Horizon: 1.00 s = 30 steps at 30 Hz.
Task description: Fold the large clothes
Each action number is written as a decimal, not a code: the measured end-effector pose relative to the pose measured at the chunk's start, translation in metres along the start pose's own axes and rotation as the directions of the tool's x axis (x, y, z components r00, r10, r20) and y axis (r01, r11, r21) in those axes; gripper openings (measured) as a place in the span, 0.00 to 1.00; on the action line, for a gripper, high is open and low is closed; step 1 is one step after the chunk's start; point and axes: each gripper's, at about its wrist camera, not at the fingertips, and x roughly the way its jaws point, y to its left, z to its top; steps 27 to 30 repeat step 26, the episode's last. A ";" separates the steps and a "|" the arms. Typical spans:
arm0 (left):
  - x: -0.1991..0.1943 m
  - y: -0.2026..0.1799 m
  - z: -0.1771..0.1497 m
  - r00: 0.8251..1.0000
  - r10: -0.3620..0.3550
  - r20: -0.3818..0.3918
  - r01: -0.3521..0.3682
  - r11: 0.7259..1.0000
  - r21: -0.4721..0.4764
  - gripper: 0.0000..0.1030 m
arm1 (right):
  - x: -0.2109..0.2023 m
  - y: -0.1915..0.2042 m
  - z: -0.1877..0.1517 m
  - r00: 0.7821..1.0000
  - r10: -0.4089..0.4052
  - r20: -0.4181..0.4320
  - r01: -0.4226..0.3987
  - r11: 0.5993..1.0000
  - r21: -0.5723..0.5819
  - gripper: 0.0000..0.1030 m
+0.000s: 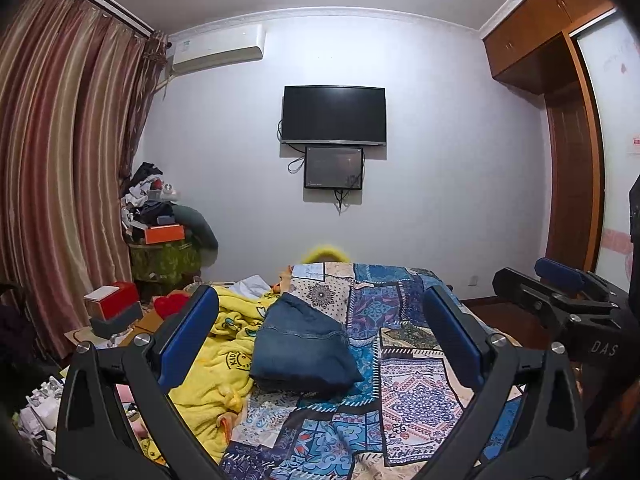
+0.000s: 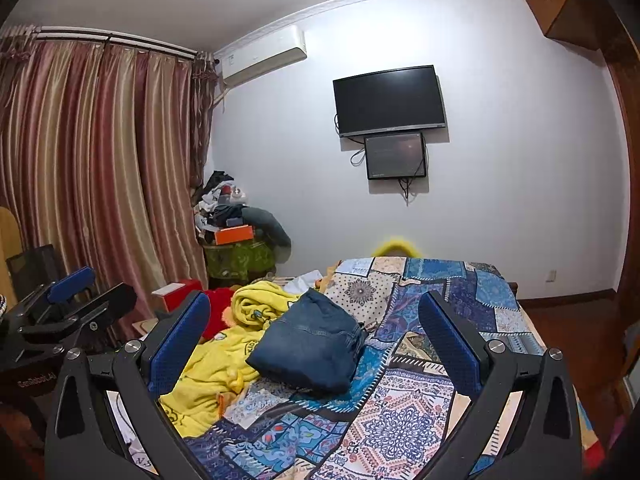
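Left wrist view: folded jeans (image 1: 302, 346) lie dead ahead of the spread, empty left gripper (image 1: 320, 336); right gripper (image 2: 314, 340), likewise spread, seems equally near.

Two hand-held grippers are in sight: the left hand-held gripper (image 1: 320, 336) and the right hand-held gripper (image 2: 316, 334), each with two blue-padded fingers (image 1: 188, 336) spread wide apart. One folded pair of jeans (image 1: 300, 348) lies on one bed (image 1: 420, 392), at 12 o'clock from both. One yellow blanket (image 1: 224, 356) sits at 10 o'clock. The wall carries two screens, a large one (image 1: 334, 115) and a small one (image 1: 334, 168), plus one air conditioner (image 1: 218, 49). One orange box (image 1: 164, 234) tops one pile at 10 o'clock.
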 end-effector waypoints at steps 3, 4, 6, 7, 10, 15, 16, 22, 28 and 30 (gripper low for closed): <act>0.002 0.001 0.001 1.000 -0.011 -0.006 0.011 1.000 -0.004 0.99 | 0.000 0.000 0.000 1.000 -0.001 -0.001 0.001 1.000 0.000 1.00; 0.003 0.002 0.001 1.000 -0.012 -0.007 0.012 1.000 -0.004 0.99 | 0.000 0.000 0.001 1.000 -0.002 -0.001 0.002 1.000 0.001 1.00; 0.005 0.002 0.002 0.999 -0.026 -0.019 0.026 1.000 0.001 0.99 | 0.000 0.000 0.001 1.000 -0.002 -0.001 0.002 1.000 0.002 1.00; 0.005 0.001 0.001 0.999 -0.031 -0.022 0.031 1.000 0.003 0.99 | 0.000 -0.001 0.001 1.000 -0.003 -0.001 0.003 1.000 0.004 1.00; 0.006 0.001 0.001 1.000 -0.025 -0.018 0.025 1.000 0.005 0.99 | 0.000 -0.001 0.001 1.000 -0.006 -0.001 0.006 1.000 0.007 1.00; 0.010 0.000 -0.001 0.999 -0.039 -0.024 0.039 0.999 0.004 0.99 | 0.001 -0.002 0.001 1.000 -0.010 -0.004 0.010 1.000 0.013 1.00; 0.011 0.000 -0.002 0.999 -0.040 -0.024 0.040 0.999 0.002 0.99 | 0.002 -0.002 0.001 1.000 -0.011 -0.004 0.011 1.000 0.014 1.00; 0.011 0.001 -0.004 0.999 -0.046 -0.026 0.046 0.999 -0.006 0.99 | 0.003 -0.003 0.001 1.000 -0.013 -0.008 0.013 1.000 0.018 1.00; 0.014 0.003 -0.006 0.998 -0.058 -0.033 0.058 0.998 -0.013 0.99 | 0.004 -0.003 0.001 1.000 -0.014 -0.010 0.014 1.000 0.016 1.00; 0.014 0.003 -0.006 0.998 -0.058 -0.033 0.058 0.998 -0.013 0.99 | 0.004 -0.003 0.001 1.000 -0.014 -0.010 0.014 1.000 0.016 1.00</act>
